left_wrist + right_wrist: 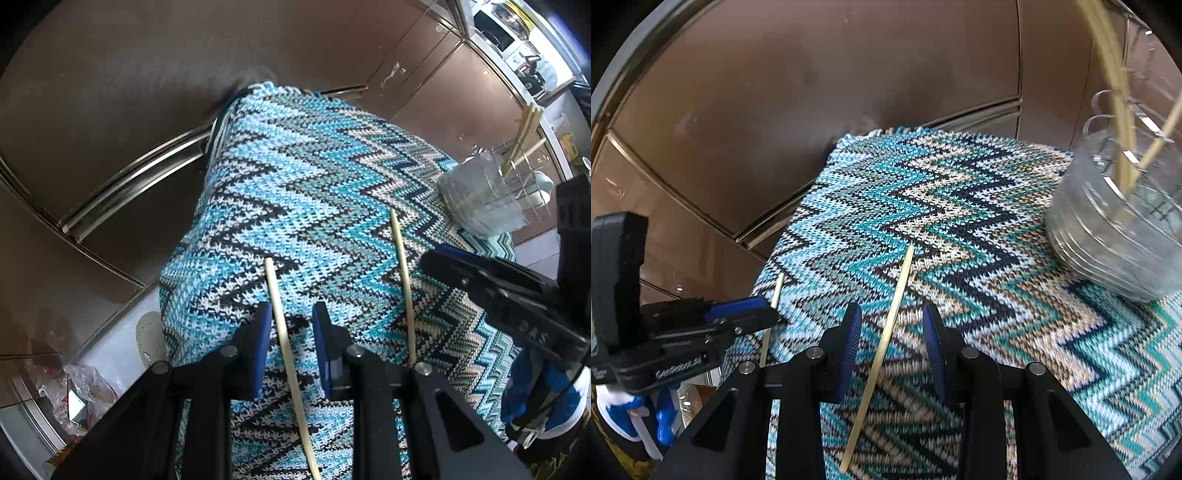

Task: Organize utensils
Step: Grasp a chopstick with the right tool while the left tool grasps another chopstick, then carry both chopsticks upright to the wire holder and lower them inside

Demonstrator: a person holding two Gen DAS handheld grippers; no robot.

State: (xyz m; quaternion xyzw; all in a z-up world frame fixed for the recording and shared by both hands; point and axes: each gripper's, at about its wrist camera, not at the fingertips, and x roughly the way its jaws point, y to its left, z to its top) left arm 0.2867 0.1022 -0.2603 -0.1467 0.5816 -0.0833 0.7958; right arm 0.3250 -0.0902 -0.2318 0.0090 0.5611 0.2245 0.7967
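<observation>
Two pale wooden chopsticks lie on a blue zigzag knitted mat (314, 177). My left gripper (291, 314) straddles one chopstick (282, 332), which runs between its blue pads with a gap on each side; it is open. My right gripper (892, 314) stands open over the other chopstick (890, 325), and its pads do not touch the stick. In the left wrist view that second chopstick (404, 288) lies to the right. A clear glass holder (1115, 229) at the mat's right holds several more chopsticks (1115, 74).
Brown cabinet doors (812, 92) with metal trim stand behind the mat. A crumpled plastic bag (74, 391) and a white shoe (151, 339) lie on the floor at the left. A hand in a blue and white glove (628, 417) holds the left gripper.
</observation>
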